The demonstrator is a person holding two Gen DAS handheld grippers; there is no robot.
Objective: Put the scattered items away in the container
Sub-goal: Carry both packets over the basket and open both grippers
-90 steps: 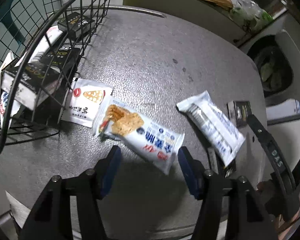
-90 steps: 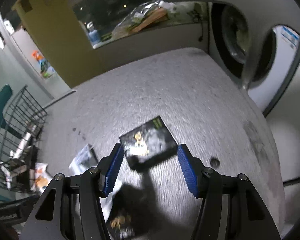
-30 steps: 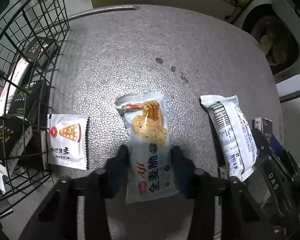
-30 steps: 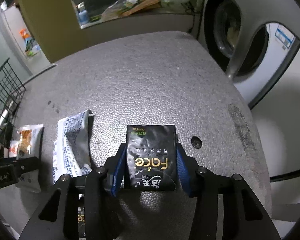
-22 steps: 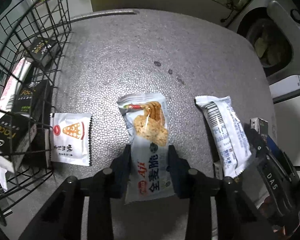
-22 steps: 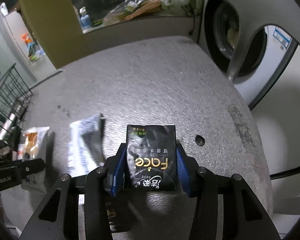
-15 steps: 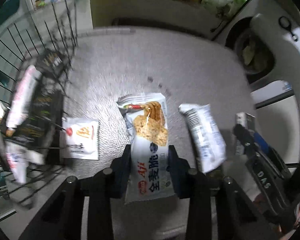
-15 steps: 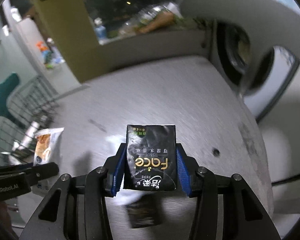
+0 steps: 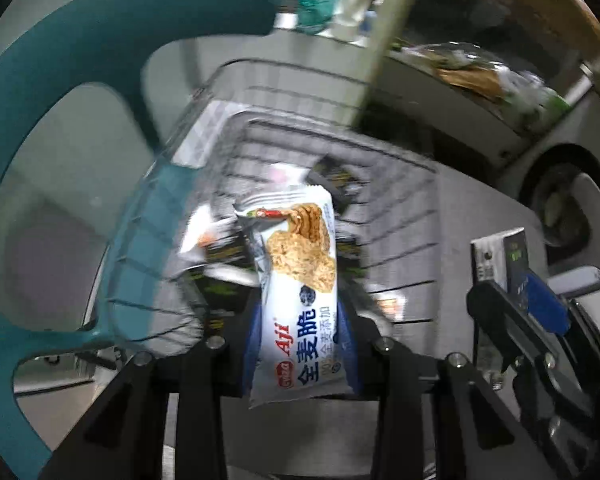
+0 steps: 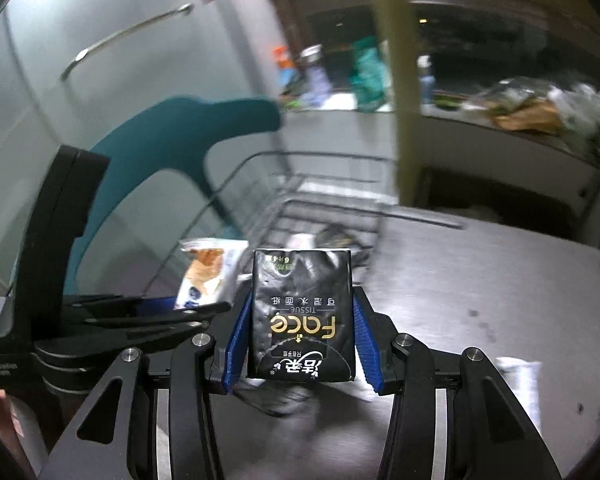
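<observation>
My left gripper (image 9: pixel 300 344) is shut on a white cracker packet (image 9: pixel 300 264), which hangs in the air over the black wire basket (image 9: pixel 292 70). Blurred black packs (image 9: pixel 336 178) and white packets lie inside the basket. My right gripper (image 10: pixel 302 344) is shut on a black tissue pack (image 10: pixel 302 316), held upright above the grey table (image 10: pixel 480 272) just right of the basket (image 10: pixel 320 204). The right wrist view has the left gripper (image 10: pixel 160 312) at its left with the cracker packet (image 10: pixel 206 276). The left wrist view has the tissue pack (image 9: pixel 500 258) at its right.
A teal chair (image 9: pixel 100 20) stands close behind and left of the basket. A white packet (image 10: pixel 518 380) lies on the table at the lower right, and a dark blurred item (image 10: pixel 276 400) lies under the tissue pack. A cluttered counter (image 10: pixel 520 116) runs along the back.
Both grippers closed on their items, lifted them off the table and swung left toward the basket. The cracker packet now hangs over the basket. The tissue pack is near the basket's right side.
</observation>
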